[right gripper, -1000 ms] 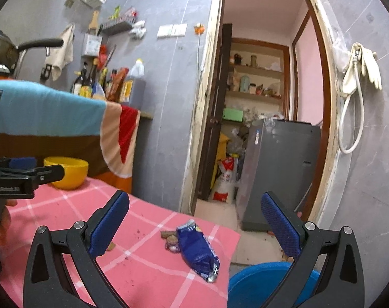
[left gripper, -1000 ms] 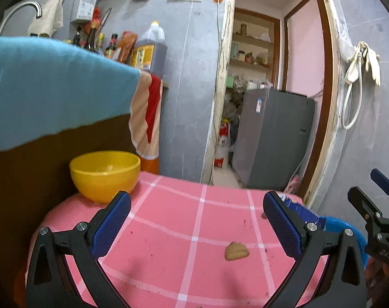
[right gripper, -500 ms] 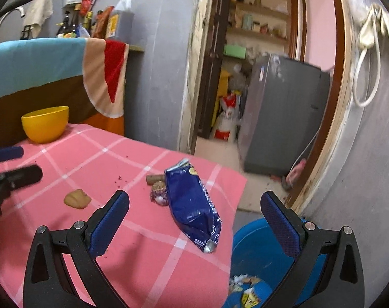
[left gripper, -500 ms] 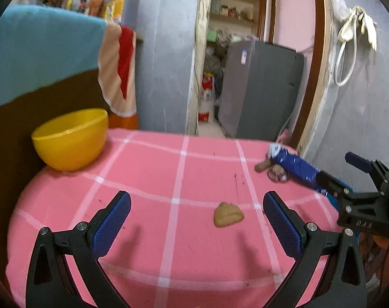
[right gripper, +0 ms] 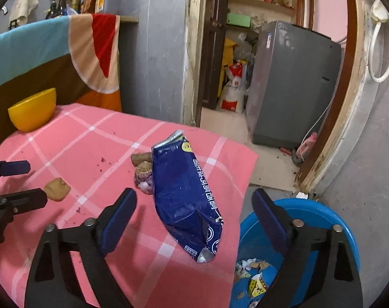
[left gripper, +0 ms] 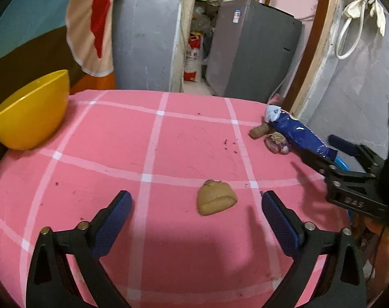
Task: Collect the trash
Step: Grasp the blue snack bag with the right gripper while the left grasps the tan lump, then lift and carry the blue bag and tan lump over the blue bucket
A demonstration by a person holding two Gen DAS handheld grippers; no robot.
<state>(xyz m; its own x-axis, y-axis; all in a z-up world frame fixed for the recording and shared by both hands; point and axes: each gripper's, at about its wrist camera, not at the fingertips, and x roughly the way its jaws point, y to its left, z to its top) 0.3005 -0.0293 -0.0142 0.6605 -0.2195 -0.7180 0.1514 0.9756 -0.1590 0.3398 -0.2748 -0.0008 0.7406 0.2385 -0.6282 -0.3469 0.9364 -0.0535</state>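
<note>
Right wrist: right tool point(right gripper: 193, 205) spread | crinkled glossy blue wrapper point(right gripper: 184, 192) | left tool point(left gripper: 195, 206) spread, lumpy tan scrap point(left gripper: 216, 197)

Home kitchen: sauce bottles point(right gripper: 63, 5) on counter, fridge point(right gripper: 292, 84), pantry shelves point(right gripper: 261, 0).
</note>
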